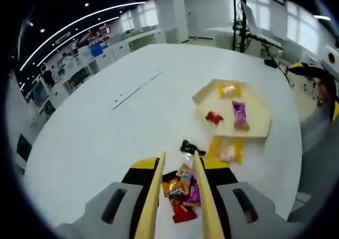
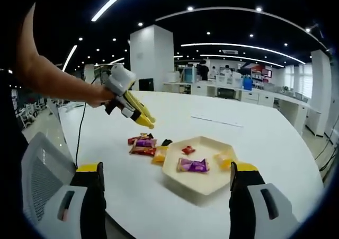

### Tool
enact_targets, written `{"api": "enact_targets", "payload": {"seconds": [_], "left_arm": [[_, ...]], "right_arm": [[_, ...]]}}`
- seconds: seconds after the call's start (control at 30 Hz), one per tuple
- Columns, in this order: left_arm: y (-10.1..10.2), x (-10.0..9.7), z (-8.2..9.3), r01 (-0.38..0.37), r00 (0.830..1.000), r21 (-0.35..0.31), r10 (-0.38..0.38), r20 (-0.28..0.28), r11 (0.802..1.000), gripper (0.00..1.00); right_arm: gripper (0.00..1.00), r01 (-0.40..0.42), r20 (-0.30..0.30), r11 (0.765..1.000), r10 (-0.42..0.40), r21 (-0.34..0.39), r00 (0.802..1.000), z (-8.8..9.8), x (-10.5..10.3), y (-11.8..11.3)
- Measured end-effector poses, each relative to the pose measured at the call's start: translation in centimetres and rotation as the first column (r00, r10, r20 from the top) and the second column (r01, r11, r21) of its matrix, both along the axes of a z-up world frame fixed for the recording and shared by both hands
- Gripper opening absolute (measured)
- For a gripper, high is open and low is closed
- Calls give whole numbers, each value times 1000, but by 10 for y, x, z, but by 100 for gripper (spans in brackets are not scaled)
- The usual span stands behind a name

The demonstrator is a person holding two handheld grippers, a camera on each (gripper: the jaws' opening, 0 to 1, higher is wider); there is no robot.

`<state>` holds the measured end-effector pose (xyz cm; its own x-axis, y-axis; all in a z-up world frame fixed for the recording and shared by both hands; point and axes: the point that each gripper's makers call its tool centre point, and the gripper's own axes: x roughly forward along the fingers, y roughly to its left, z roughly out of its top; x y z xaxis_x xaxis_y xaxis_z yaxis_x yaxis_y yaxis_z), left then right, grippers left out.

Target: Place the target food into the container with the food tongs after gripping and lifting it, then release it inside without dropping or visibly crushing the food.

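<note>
My left gripper point(image 1: 180, 167) is shut on a pair of wooden food tongs point(image 1: 153, 196). The tong arms stand apart with nothing between their tips, just above a pile of wrapped snacks point(image 1: 181, 194). A cream hexagonal tray point(image 1: 254, 130) lies beyond and holds a purple packet point(image 1: 239, 113), a red packet point(image 1: 214, 117) and a yellow one point(image 1: 229, 89). In the right gripper view a hand holds the left gripper point(image 2: 123, 90) with the tongs point(image 2: 143, 117) over the pile point(image 2: 142, 143), left of the tray point(image 2: 204, 188). My right gripper point(image 2: 167, 171) is open, wide and empty, in front of the tray.
A yellow packet point(image 1: 228, 150) and a small black packet point(image 1: 188, 145) lie on the white table point(image 1: 106, 133) beside the tray. A grey chair point(image 2: 39, 180) stands at the table's near edge. Desks and monitors fill the office behind.
</note>
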<state>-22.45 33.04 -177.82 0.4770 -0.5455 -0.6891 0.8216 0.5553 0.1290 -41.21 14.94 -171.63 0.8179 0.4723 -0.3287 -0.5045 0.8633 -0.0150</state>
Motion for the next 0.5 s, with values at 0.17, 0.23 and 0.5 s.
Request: {"api": "enact_targets", "payload": {"seconds": [0.17,0.23,0.5], "left_arm": [[12,-1,-13,-30,999,14,30,-10,999,26],[15,-2,-16,-36,999,27,36,-1,999,26],[31,-5,-38,-96,994,31,97,-40,995,26]], "right_arm": [[97,11,9,1000,-11,3,1000,2,1,-2],[97,12,8,1000,-12,9,1000,2,1,-3],[97,-5,3,1000,5,5,1000,1,0,1]]}}
